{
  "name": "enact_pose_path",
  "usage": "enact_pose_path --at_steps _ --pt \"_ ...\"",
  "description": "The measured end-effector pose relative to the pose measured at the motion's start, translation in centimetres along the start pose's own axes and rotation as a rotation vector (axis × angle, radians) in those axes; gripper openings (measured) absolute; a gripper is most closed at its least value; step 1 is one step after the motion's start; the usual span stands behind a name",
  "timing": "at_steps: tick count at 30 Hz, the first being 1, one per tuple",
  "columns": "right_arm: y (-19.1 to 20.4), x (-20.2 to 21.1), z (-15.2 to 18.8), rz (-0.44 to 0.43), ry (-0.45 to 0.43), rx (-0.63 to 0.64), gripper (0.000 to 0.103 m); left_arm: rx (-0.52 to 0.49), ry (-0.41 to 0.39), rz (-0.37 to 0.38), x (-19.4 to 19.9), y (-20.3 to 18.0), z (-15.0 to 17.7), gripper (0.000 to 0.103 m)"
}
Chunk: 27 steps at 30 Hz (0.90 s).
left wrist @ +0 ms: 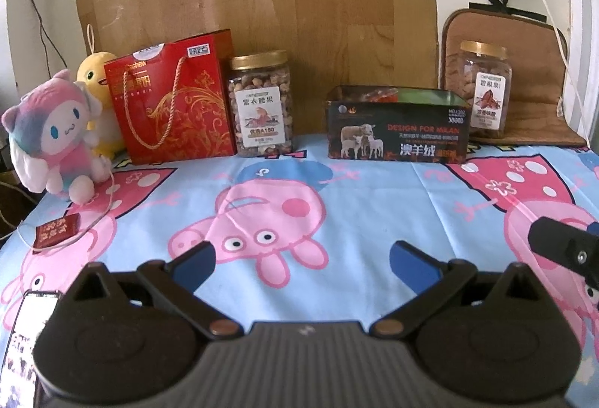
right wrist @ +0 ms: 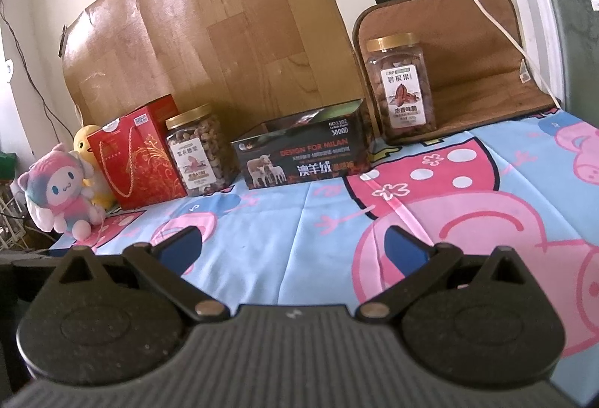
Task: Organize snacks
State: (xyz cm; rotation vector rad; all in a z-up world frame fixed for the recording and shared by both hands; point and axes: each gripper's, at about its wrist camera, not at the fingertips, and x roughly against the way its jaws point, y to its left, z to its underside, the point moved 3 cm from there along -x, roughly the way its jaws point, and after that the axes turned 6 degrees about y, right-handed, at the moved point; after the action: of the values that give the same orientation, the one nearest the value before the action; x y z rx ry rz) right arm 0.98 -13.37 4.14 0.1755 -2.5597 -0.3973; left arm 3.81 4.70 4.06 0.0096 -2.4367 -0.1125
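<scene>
Both the left gripper and right gripper hover spread wide, holding nothing. Ahead stands the open dark box (sheep printed on it) between two nut jars.

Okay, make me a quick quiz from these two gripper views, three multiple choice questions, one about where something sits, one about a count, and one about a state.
1. What stands directly beside the red gift bag, on its right in the left wrist view?
A. the dark box with sheep on it
B. a jar of nuts
C. the brown mat

2. How many gold-lidded jars are in view?
A. one
B. two
C. three

3. What state is the left tool in?
A. open and empty
B. shut on a jar
C. shut on a plush toy

Answers:
1. B, the cashew jar stands right next to the bag.
2. B, that one plus the pecan jar on the brown mat.
3. A, its blue fingers stand apart over bare cloth.
</scene>
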Motion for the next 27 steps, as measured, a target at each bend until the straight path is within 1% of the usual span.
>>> enact_pose_path --at_steps 6,8,11,16,22,27 --pt "0.0 0.5 0.0 0.012 -0.036 0.008 0.103 0.015 -0.042 -0.004 0.5 0.0 -0.2 0.103" --pt "0.0 0.5 0.0 0.016 -0.041 0.008 0.103 0.013 -0.042 -0.008 0.6 -0.1 -0.2 0.103" --pt "-0.1 0.4 -0.1 0.02 -0.042 0.004 0.103 0.011 -0.002 0.015 0.1 -0.1 -0.1 0.103" --pt "-0.2 0.5 -0.1 0.019 -0.047 -0.008 0.103 0.016 0.043 0.04 -0.3 -0.2 0.4 0.103" --pt "-0.1 0.4 0.0 0.015 -0.035 -0.013 0.103 0.034 0.084 0.069 -0.6 -0.1 0.5 0.103" --pt "-0.1 0.4 0.0 0.014 -0.035 -0.017 0.103 0.068 0.126 0.089 -1.3 0.3 0.7 0.103"
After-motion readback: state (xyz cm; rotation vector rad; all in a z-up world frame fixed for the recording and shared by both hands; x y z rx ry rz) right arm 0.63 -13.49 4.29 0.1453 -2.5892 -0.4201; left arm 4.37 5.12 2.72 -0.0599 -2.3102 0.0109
